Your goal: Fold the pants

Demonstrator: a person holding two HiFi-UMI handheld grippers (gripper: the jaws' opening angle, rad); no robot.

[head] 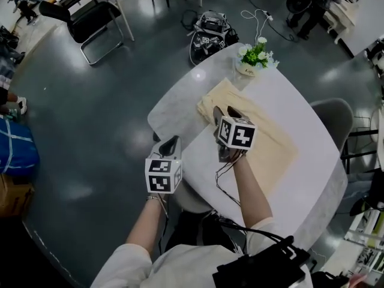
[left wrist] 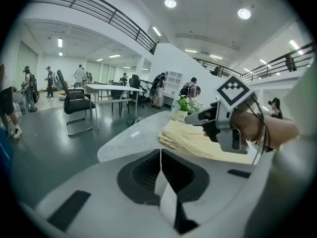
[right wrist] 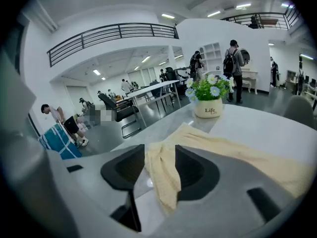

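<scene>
1. Right gripper (right wrist: 159, 152): jaws spread wide, a fold of the cream pants (head: 273, 146) loose between them.
2. Left gripper (left wrist: 161, 155): jaws pressed together, empty.
3. Pants lie mid-table (head: 180, 104); flower pot (right wrist: 208, 110) at their 12 o'clock reads "Life".

Glossy grey floor (head: 90, 137), black chair (head: 93, 20), ceiling lights (left wrist: 170, 3)

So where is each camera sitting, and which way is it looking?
Head view: on the person's head, looking steeply down at the white table, cream pants, both arms, left gripper and right gripper.
Left gripper view: rides the left gripper, looking along its closed jaws over the table; the right gripper and its hand show at right.
Right gripper view: rides the right gripper, looking along its open jaws, pants cloth between them, towards the flower pot.
Shared: all three show pants and flower pot.
</scene>
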